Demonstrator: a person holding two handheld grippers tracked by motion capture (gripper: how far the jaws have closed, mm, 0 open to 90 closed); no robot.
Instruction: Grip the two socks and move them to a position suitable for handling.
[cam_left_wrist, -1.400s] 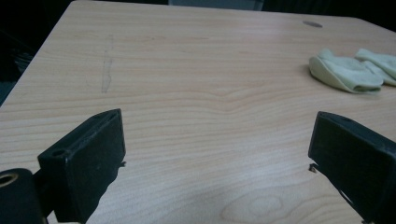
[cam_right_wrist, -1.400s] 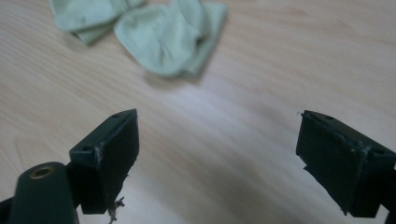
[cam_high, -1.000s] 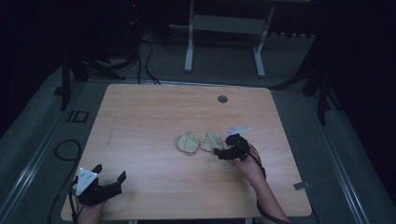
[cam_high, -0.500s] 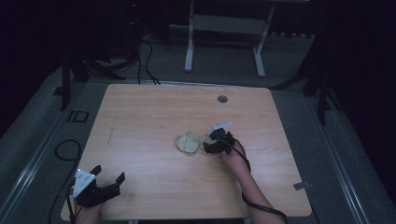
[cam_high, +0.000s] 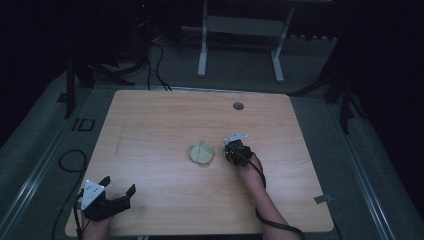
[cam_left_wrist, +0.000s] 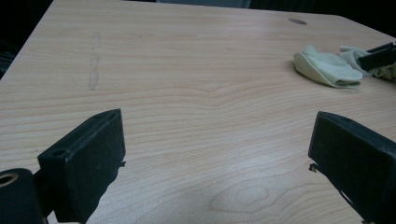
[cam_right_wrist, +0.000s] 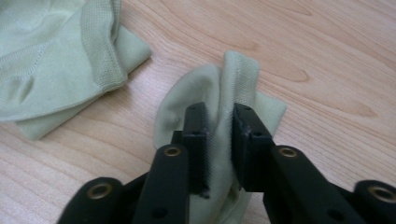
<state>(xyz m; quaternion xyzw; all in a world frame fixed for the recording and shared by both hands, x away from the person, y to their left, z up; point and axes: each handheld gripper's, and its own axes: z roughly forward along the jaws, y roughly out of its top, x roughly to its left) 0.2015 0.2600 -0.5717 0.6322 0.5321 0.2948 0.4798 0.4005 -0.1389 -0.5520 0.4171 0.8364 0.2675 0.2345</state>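
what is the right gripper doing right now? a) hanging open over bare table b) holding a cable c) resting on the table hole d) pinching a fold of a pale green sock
d: the right gripper is shut on a raised fold of the pale green sock, beside the other sock.

Two pale green socks lie mid-table. One sock (cam_right_wrist: 51, 60) lies flat, folded over. The other sock (cam_right_wrist: 219, 102), just beside it, is bunched up in a raised fold.
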